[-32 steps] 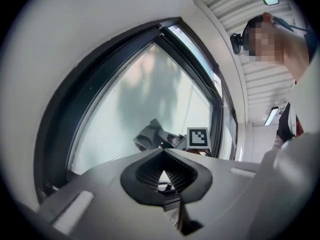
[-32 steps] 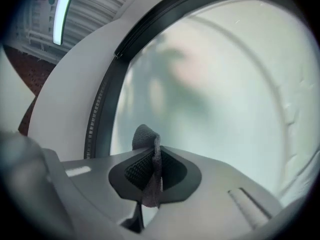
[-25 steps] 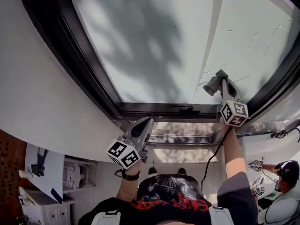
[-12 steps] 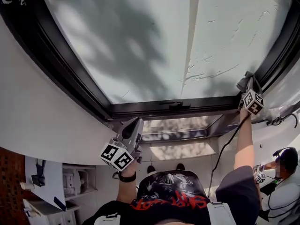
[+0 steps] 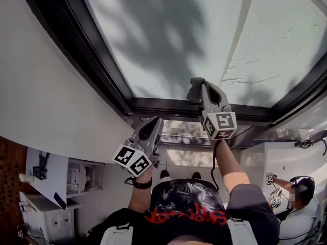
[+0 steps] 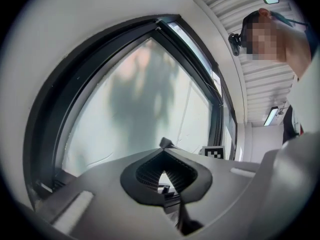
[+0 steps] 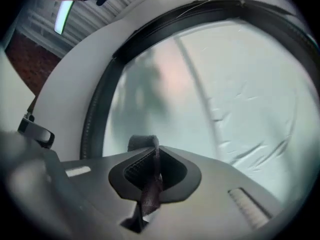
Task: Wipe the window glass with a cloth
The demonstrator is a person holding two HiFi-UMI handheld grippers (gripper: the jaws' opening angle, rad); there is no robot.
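Cloth [image 5: 193, 92], dark and bunched, is pinched between the closed jaws of your right gripper [image 5: 200, 86]. A folded end sticks out past the fingertips and a twisted strip runs back through the gap between the pads. You hold it against the window glass [image 5: 168, 40], low on the pane just above the black bottom frame [image 5: 163, 107]. Your left gripper [image 5: 155, 126] is below the frame, away from the glass, with its jaws together on nothing.

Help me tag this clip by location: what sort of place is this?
Probably an indoor workroom or lab: a big dark-framed window, white cabinets along the wall, and a second person seated nearby.
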